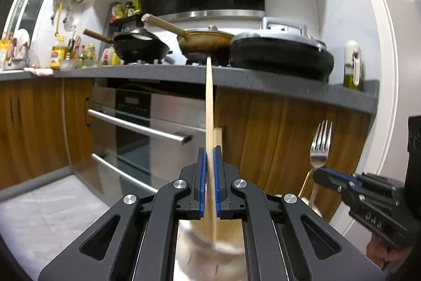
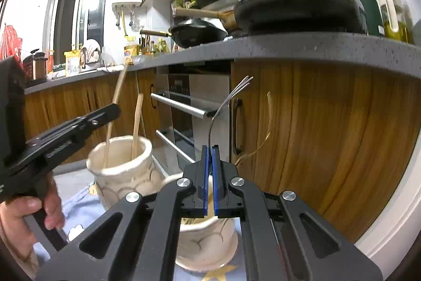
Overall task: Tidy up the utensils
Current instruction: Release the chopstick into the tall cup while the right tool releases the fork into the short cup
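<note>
My left gripper (image 1: 209,152) is shut on a long flat wooden utensil (image 1: 209,107), held upright over a cream ceramic jar (image 1: 210,252). In the right wrist view that gripper (image 2: 114,109) holds the wooden utensil (image 2: 118,88) with its lower end inside the left jar (image 2: 121,173), next to a second wooden stick (image 2: 136,123). My right gripper (image 2: 210,149) is shut on the handle of a metal fork (image 2: 223,107), tines up, above a second cream jar (image 2: 210,249). The left wrist view shows the fork (image 1: 319,146) in the right gripper (image 1: 317,175).
A thin gold utensil (image 2: 269,112) sticks up by the right jar. Both jars stand on a pale blue cloth (image 2: 79,207). Behind are wooden cabinet doors (image 2: 315,136), a steel oven (image 1: 147,123) and a grey counter edge (image 1: 263,80) with pans. A hand (image 2: 23,212) grips the left tool.
</note>
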Demonstrator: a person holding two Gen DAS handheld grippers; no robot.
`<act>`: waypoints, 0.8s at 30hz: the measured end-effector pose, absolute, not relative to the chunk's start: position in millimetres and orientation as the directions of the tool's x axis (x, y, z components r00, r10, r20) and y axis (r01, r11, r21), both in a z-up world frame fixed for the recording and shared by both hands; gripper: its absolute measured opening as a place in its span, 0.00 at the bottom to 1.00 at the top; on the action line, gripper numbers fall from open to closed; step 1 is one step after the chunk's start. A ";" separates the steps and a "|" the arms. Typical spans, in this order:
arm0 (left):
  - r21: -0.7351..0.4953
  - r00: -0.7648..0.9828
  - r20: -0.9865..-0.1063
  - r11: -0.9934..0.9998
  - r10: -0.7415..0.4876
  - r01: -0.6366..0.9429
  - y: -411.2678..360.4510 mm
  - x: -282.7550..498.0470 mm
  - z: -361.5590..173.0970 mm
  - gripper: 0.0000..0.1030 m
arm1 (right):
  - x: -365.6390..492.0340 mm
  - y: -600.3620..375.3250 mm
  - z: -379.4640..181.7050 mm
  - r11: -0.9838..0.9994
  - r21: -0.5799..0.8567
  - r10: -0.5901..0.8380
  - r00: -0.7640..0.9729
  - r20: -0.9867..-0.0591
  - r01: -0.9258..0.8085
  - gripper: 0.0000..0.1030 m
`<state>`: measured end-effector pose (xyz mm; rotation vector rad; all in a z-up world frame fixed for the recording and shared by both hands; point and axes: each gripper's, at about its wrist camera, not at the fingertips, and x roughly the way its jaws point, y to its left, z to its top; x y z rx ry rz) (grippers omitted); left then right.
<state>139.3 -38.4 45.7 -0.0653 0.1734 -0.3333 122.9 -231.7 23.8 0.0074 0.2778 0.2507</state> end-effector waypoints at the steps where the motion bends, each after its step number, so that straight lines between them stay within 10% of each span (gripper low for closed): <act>1: -0.080 0.931 -0.163 0.945 -0.325 0.316 -37.1 134.7 43.5 0.06 | 122.2 -231.7 20.8 0.969 0.045 0.247 0.928 -0.277 -0.244 0.02; 20: -0.120 0.910 -0.258 0.945 -0.326 0.304 -19.8 127.7 34.4 0.09 | 125.2 -233.8 6.6 0.972 0.099 0.235 0.900 -0.366 -0.214 0.02; 24: -0.121 0.910 -0.266 0.947 -0.319 0.297 -18.2 125.7 36.9 0.14 | 125.2 -235.0 8.0 0.972 0.108 0.234 0.892 -0.386 -0.209 0.17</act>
